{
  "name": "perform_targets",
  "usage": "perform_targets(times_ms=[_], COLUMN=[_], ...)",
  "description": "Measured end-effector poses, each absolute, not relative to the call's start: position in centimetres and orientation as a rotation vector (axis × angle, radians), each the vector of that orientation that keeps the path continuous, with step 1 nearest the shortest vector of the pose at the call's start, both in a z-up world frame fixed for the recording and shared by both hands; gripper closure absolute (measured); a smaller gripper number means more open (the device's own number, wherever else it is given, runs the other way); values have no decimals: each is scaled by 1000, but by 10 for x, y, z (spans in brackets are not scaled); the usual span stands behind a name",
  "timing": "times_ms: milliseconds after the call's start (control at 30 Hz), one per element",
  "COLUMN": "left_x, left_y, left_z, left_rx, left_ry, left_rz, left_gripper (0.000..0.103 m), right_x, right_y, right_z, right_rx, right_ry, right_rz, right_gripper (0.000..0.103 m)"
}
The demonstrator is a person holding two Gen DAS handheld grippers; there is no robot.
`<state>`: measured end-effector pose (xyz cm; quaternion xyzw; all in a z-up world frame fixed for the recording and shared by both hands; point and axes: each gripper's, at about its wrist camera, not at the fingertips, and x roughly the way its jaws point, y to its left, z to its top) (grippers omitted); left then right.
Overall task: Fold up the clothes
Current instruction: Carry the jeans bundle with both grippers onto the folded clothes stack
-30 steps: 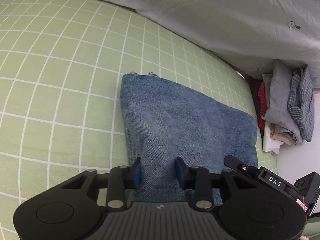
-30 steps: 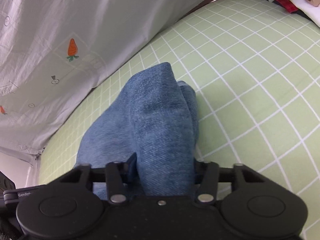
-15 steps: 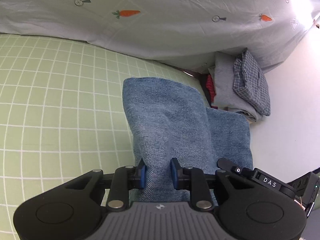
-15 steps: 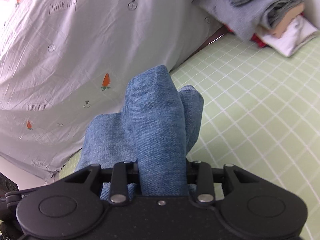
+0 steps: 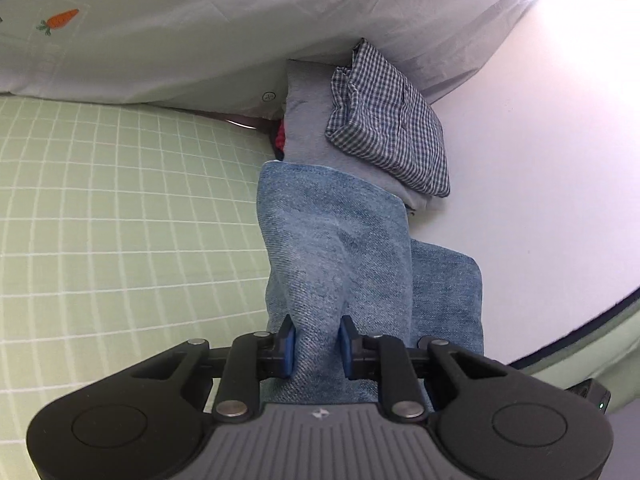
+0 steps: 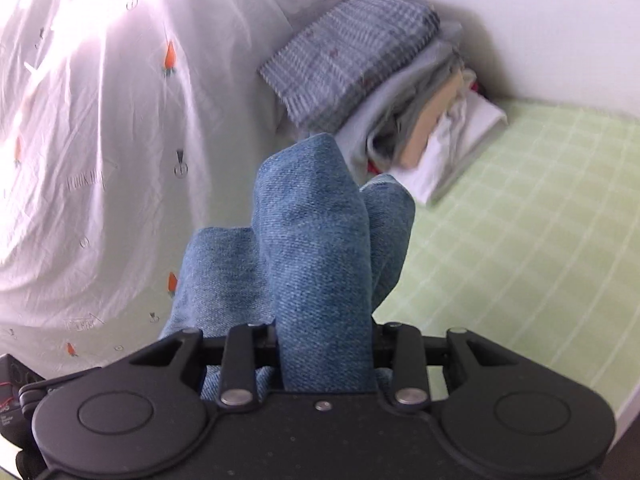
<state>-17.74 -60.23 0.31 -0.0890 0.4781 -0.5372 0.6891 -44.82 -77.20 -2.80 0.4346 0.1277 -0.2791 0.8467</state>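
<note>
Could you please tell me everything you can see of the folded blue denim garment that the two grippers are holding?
The denim garment is mid-blue, twill-woven, folded into a thick bundle of several layers. It hangs lifted between both grippers, above the green checked sheet. The left gripper has its blue pads on either side of one fold, its jaws closing; the right gripper clamps another thick fold. Its far end points toward the stack of folded clothes; no seams or pockets show.

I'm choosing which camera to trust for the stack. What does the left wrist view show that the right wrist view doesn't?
Only left wrist: the blue pads pinching the denim, and the stack from above.

Only right wrist: the stack's side layers, beige and a white garment.

Both: folded jeans held by the left gripper, its jaws closing, and the right gripper, the checked shirt, green sheet, carrot-print cover.
</note>
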Motion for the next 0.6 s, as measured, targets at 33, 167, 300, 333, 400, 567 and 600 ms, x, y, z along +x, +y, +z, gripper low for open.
perform_targets(times_ms=[33, 167, 300, 333, 400, 567, 600], left_x=[-185, -201, -194, -191, -181, -137, -126], left_y=[-620, -693, -761, -778, -816, -909, -928], left_z=[9, 41, 81, 92, 114, 154, 153], left_rx=[-212, -244, -275, -277, -273, -264, -260], left_ry=[1052, 980, 896, 869, 805, 693, 690], left_rz=[-1210, -1230, -1254, -1260, -1271, -1258, -1228], left_gripper=[81, 81, 81, 81, 81, 78, 76], right_x=[-455, -475, -469, -464, -453, -402, -388], right_y=[-792, -871, -944, -961, -996, -1087, -1107], right_z=[-19, 21, 67, 79, 98, 131, 130], right_rx=[895, 805, 660, 623, 567, 452, 456], right_ry=[262, 220, 175, 158, 119, 34, 31], right_rz=[-577, -532, -499, -495, -487, -502, -516], right_gripper=[70, 70, 70, 70, 70, 68, 65])
